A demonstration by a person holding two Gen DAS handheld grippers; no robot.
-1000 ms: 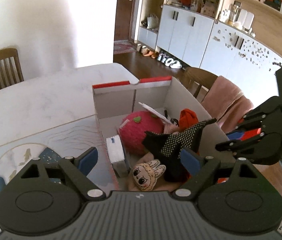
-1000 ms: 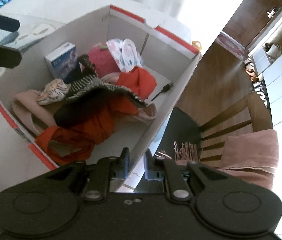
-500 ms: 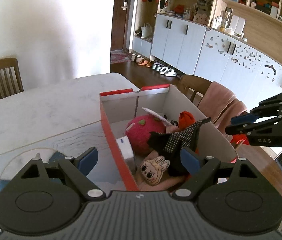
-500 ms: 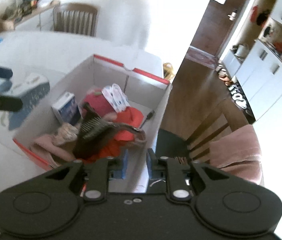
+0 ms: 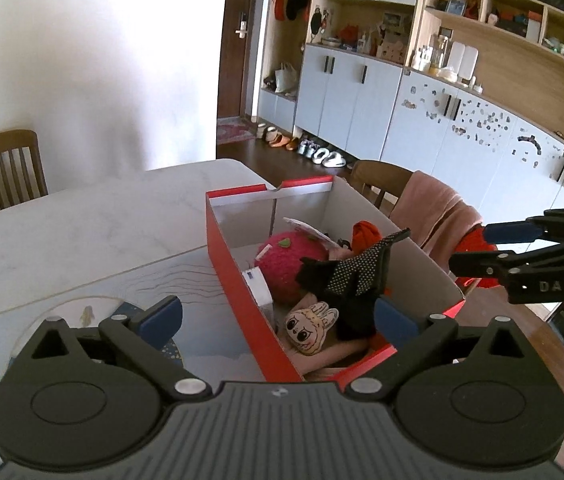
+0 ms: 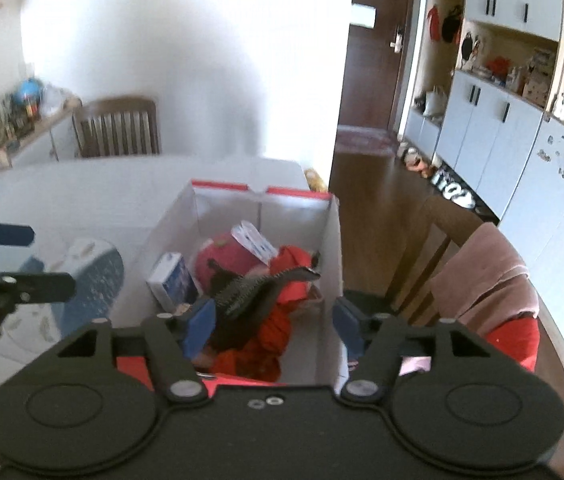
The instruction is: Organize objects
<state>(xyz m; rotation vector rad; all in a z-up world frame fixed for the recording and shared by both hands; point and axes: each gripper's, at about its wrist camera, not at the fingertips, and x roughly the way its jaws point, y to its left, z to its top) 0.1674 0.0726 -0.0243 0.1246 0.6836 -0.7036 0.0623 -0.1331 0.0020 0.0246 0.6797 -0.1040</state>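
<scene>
A red-and-white cardboard box stands on the table, packed with soft things. Inside lie a pink strawberry plush, a black dotted cloth, a bunny-face doll, a small white-blue carton and a red cloth. My left gripper hovers over the box's near left corner, its jaws opening with nothing gripped. My right gripper hangs above the box's near end, jaws opening and empty. In the left wrist view it sits to the right of the box.
The white marble table carries a blue patterned placemat left of the box. A wooden chair draped with a pink towel stands just right of the box. Another chair, cabinets and shoes on the floor lie beyond.
Both grippers pulled back and up from the box, which now looks smaller. The right gripper's jaws went from nearly shut to wide, and its view levelled. The left jaws spread slightly.
</scene>
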